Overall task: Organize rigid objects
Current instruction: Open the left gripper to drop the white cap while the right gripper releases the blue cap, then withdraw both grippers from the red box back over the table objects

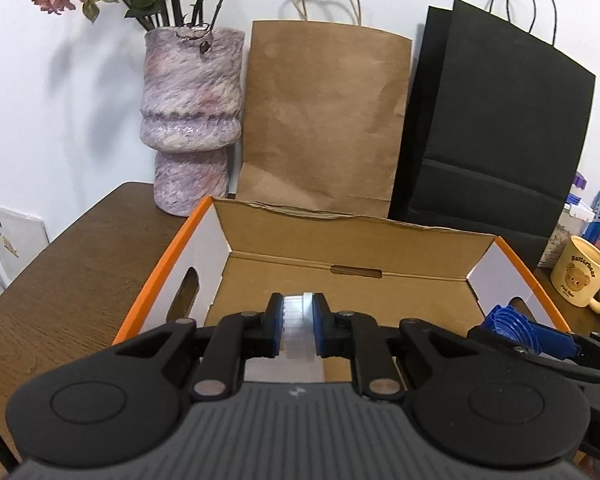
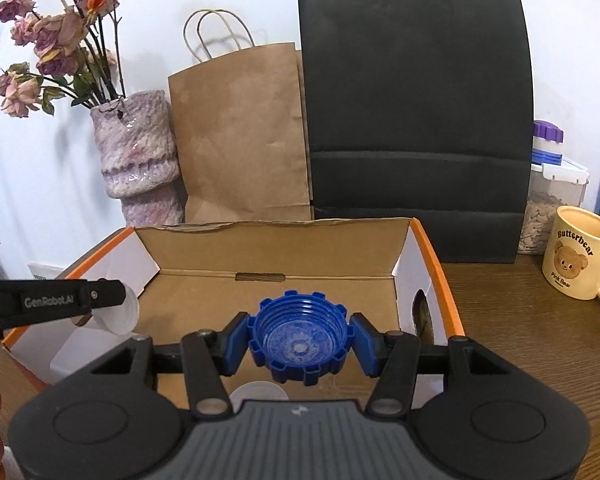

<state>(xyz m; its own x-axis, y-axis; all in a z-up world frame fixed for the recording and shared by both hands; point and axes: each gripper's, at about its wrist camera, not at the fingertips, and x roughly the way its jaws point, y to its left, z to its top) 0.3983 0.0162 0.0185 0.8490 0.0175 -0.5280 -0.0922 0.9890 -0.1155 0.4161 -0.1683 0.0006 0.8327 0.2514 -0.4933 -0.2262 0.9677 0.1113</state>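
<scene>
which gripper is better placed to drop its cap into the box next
Either could, but the right gripper has a slight edge: its blue cap hangs over bare floor in the middle of the cardboard box. The left gripper holds its white cap near the box's left wall.

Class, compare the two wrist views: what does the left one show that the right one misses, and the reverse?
Only the left view: the white cap edge-on between the left tongs, and white packets at the table's left edge.

Only the right view: the blue cap's threaded inside, held in the right tongs, and a second white lid on the box floor.

Both: box, vase, two bags, mug.
</scene>
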